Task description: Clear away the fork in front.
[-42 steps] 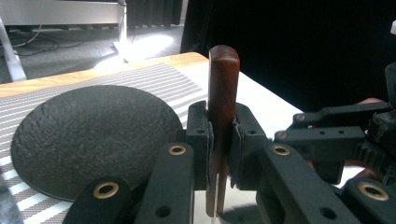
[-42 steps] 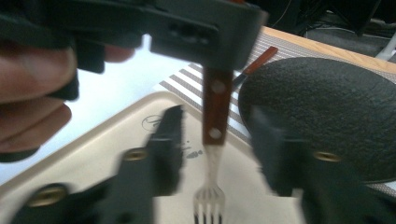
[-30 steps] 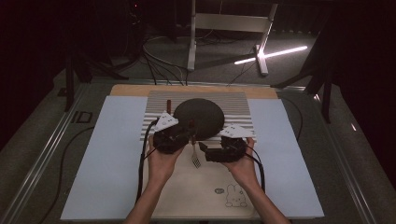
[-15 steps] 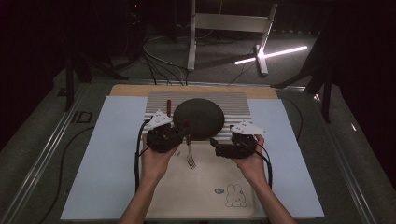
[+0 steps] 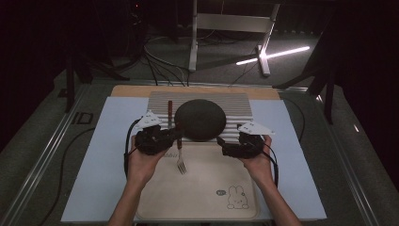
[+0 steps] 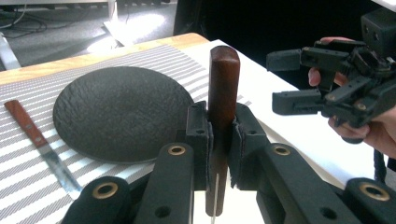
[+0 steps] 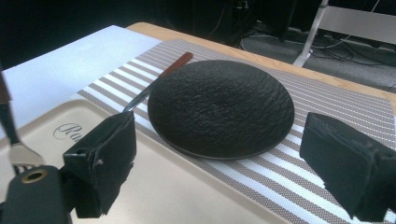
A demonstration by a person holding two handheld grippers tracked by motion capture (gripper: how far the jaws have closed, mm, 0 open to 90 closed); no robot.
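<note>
**Left gripper carries the fork, tines down, beside the plate**

The left gripper (image 6: 219, 154) is clamped tight on the wooden handle of a fork (image 5: 180, 157). Seen from the high view, the fork hangs below the gripper with its long axis near upright, handle up between the pads and tines pointing down over the cream tray (image 5: 197, 197). The black plate (image 5: 200, 120) lies just beyond the gripper and a little to its right, on the striped placemat (image 5: 237, 101). The knife (image 5: 170, 109) lies flat on the placemat on the plate's far-left side. The right gripper (image 7: 219, 172) stands wide open with nothing between its pads, facing the plate's near edge. Any setting-down beside the plate would likely need the fork tipped from upright to flat.
</note>
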